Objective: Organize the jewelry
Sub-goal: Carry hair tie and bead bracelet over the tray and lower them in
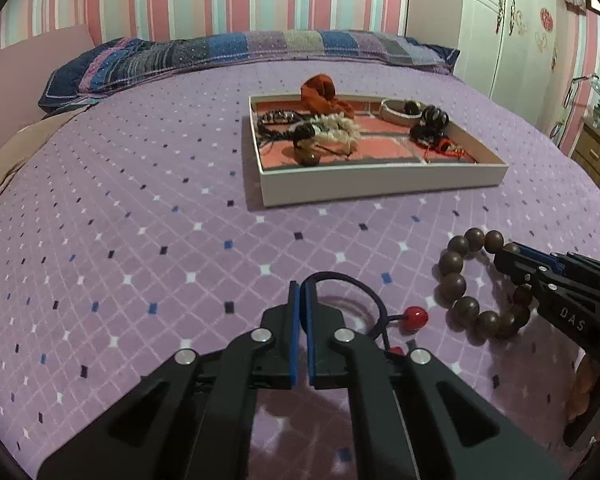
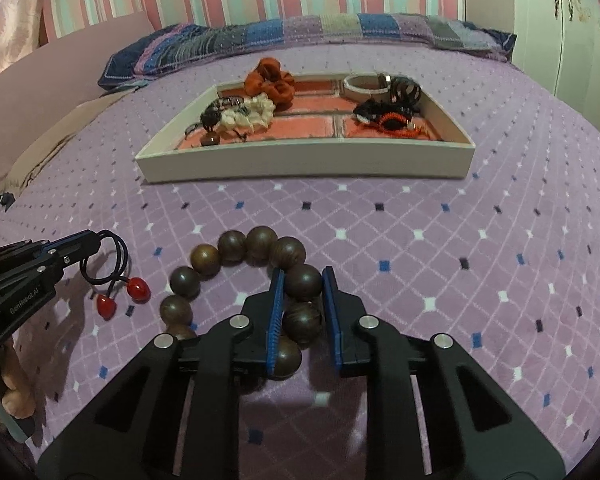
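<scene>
A white tray (image 1: 380, 182) with a red brick-pattern lining sits on the purple bed and holds several bracelets and scrunchies; it also shows in the right wrist view (image 2: 300, 162). My left gripper (image 1: 302, 286) is shut on a dark hair tie with red cherry beads (image 1: 415, 315), seen lifted slightly off the bed in the right wrist view (image 2: 118, 276). My right gripper (image 2: 303, 276) is shut on a brown wooden bead bracelet (image 2: 236, 246), which lies on the bed; the bracelet (image 1: 460, 280) and right gripper (image 1: 502, 258) also show in the left wrist view.
A patterned blue and purple pillow (image 1: 240, 50) lies along the far edge of the bed. A white wardrobe (image 1: 512, 28) stands at the far right, with a wooden drawer unit (image 1: 592, 152) beside the bed. A pink headboard (image 1: 24, 80) is at the left.
</scene>
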Demonstrator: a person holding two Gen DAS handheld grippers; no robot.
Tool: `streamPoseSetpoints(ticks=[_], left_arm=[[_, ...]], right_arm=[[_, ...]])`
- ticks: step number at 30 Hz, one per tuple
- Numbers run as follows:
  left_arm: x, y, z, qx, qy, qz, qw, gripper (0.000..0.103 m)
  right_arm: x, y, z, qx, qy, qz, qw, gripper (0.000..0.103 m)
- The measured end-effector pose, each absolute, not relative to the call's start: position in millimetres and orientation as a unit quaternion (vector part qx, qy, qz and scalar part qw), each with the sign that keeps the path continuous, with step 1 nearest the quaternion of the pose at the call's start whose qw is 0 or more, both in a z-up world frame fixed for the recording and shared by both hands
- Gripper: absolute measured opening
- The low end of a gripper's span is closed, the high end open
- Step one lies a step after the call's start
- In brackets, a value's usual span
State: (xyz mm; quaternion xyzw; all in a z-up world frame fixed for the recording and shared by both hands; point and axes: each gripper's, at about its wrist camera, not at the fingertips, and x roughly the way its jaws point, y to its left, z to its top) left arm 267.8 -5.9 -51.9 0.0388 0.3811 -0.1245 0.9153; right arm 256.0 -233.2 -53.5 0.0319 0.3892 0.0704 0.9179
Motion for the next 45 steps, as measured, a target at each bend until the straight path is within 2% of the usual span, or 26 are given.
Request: streamPoseSetpoints(ticks=[17,36,45], left_arm=[[265.4,-9.6,-5.8,0.029,0.336,-0.116,0.934,0.003],[348.7,-60.6,49.3,0.006,0.316,-0.133,0.939,0.003],[397.0,-89.0,18.8,0.011,0.345,-0.128,0.930,0.003]], right_arm=[[256.2,-241.9,-20.4,0.016,0.348,0.076,0.934,0.020],[335.8,-277.9,53.7,0.005,0.303,0.059,0.951,0.020],[386.9,-285.2,22.3,0.011,0.333,0.056,0.941,0.020]])
